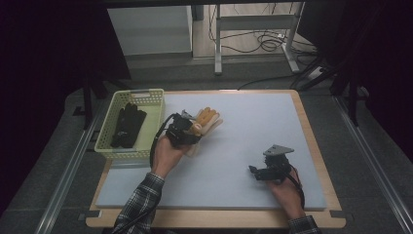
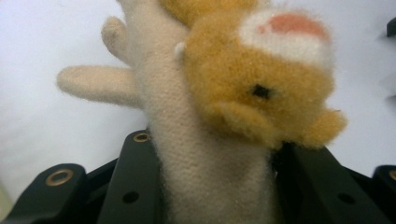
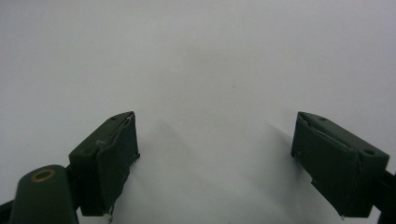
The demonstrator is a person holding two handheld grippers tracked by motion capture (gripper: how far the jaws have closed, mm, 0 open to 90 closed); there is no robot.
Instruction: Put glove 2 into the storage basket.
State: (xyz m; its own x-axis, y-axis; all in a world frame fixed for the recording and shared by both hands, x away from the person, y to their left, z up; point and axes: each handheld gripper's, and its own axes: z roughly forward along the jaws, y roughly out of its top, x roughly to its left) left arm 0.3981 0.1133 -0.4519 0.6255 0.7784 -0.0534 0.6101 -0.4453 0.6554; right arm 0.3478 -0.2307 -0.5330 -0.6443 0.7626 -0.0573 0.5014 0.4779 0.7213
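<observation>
A cream and orange plush glove point(image 1: 207, 121) hangs above the white mat, just right of the basket. My left gripper point(image 1: 194, 129) is shut on its cream cuff. In the left gripper view the glove point(image 2: 210, 140) is squeezed between the two black jaws, and a fuzzy orange animal face with a pink and white patch sits on top of it. My right gripper point(image 1: 253, 170) rests low at the mat's front right, pointing left. Its fingers point(image 3: 109, 158) stand wide open over bare mat with nothing between them.
A pale yellow basket point(image 1: 157, 97) stands at the table's left edge and holds a pair of black gloves point(image 1: 127, 126). The white mat point(image 1: 253, 122) covers most of the wooden table. Beyond the far edge are table legs and cables on the floor.
</observation>
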